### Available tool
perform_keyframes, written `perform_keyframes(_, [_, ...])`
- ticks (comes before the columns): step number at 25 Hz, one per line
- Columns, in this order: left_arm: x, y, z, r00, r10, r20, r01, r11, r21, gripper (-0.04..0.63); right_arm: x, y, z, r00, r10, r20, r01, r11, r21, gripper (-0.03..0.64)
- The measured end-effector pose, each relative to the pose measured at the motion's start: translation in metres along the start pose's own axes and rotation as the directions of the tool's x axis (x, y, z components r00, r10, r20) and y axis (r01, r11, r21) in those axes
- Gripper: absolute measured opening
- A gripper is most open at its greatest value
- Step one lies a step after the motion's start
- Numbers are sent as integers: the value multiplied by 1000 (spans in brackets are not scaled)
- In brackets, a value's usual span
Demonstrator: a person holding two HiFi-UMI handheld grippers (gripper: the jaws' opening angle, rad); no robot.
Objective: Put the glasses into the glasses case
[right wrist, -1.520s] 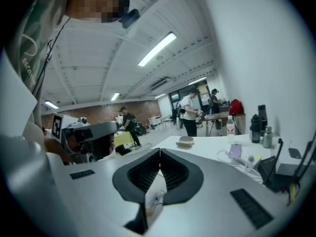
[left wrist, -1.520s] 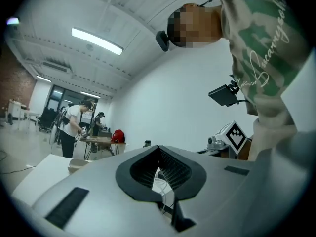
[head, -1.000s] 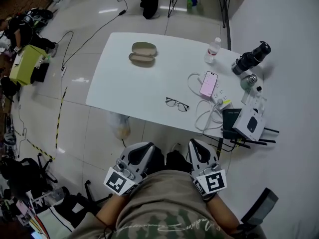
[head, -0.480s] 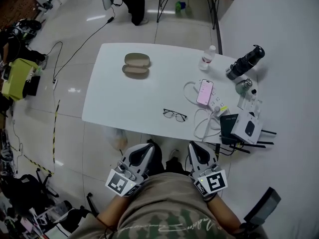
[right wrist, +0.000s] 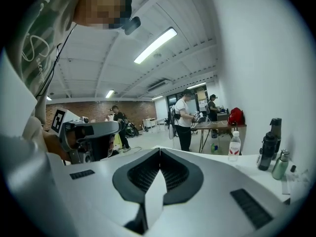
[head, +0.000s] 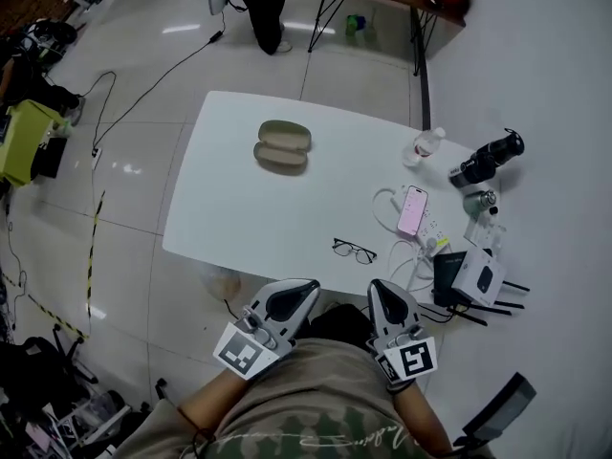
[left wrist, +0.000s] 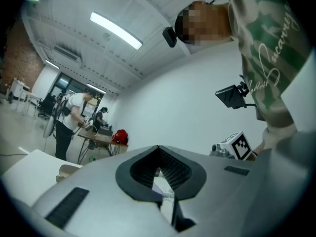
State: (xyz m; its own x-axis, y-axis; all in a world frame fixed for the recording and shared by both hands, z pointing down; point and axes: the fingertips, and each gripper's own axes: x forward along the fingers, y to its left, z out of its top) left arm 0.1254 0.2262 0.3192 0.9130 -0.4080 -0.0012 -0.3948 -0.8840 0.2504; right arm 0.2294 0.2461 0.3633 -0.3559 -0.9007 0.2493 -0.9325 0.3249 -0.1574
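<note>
White table and glasses nearer than before

white table | pink phone | water bottle | black flask | white box

1. Standing person in dark trousers, twelve o'clock: cut off above the legs by the top edge.
2. Thin dark-framed glasses: too small to tell whether the arms are folded.
3. Yellow-green box, nine o'clock: clipped by the left edge.
</note>
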Motion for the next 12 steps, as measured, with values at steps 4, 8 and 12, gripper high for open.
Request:
perform_keyframes(4, [2,19,-8,1000,17,-22,-18,998,-63,0,14,-7,-5,999,-20,-26,20,1000,18,12])
perform_keyframes(8, [17,30,-12,998,35,-48,-37,998,-49,0,26,-21,-28,986,-33,-160,28,999,-34,11])
perform_keyframes(12, [36,36,-9,997,68,-40,-69,997,-23,0,37,-31,-29,982,7,-188,-18,998,-55,12])
